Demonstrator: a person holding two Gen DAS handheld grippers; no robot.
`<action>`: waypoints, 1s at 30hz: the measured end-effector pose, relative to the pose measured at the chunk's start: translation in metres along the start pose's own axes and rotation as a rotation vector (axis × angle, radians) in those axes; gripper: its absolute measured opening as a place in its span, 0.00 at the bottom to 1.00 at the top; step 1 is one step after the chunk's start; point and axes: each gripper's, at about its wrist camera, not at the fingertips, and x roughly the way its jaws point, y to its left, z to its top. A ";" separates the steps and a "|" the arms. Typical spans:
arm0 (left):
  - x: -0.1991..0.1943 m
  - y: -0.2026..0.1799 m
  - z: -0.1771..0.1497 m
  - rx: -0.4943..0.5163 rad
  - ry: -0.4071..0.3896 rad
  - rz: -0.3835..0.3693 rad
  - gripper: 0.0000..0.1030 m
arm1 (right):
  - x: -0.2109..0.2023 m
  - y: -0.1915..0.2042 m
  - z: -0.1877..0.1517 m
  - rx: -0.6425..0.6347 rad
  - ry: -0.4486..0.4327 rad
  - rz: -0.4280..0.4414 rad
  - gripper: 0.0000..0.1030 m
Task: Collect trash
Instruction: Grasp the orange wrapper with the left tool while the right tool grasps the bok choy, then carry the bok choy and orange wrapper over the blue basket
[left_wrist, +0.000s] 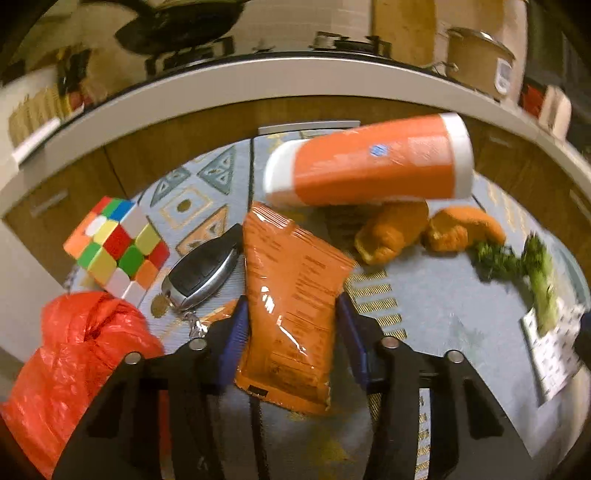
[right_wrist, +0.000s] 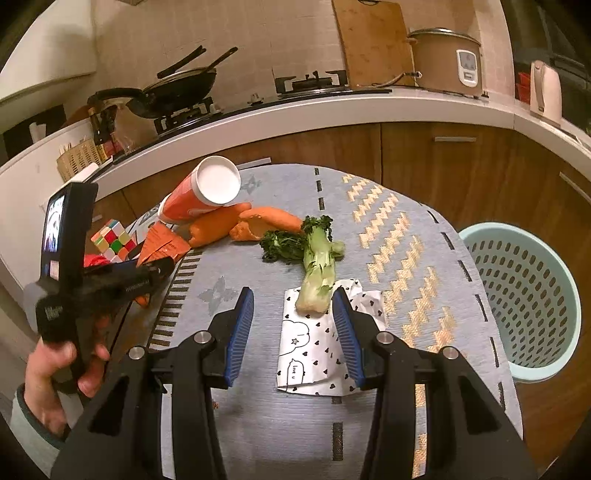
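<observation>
My left gripper is open, its blue pads on either side of an orange snack packet that lies flat on the table; contact cannot be told. An orange can with white ends leans on two carrot pieces beyond it. My right gripper is open above a white patterned paper wrapper, with a green vegetable stalk lying on the wrapper's far end. The left gripper also shows in the right wrist view, at the packet.
A Rubik's cube, a car key and a red plastic bag lie left of the packet. A pale green perforated basket stands on the floor right of the table. A kitchen counter runs behind.
</observation>
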 end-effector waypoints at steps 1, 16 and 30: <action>0.000 -0.003 0.000 0.016 -0.001 0.007 0.39 | 0.001 -0.001 0.001 0.009 0.006 0.003 0.40; -0.025 -0.001 -0.009 0.001 -0.084 -0.149 0.24 | 0.040 0.001 0.036 -0.011 0.128 -0.030 0.40; -0.064 0.017 -0.018 -0.065 -0.149 -0.367 0.24 | 0.072 -0.004 0.036 -0.017 0.188 -0.085 0.20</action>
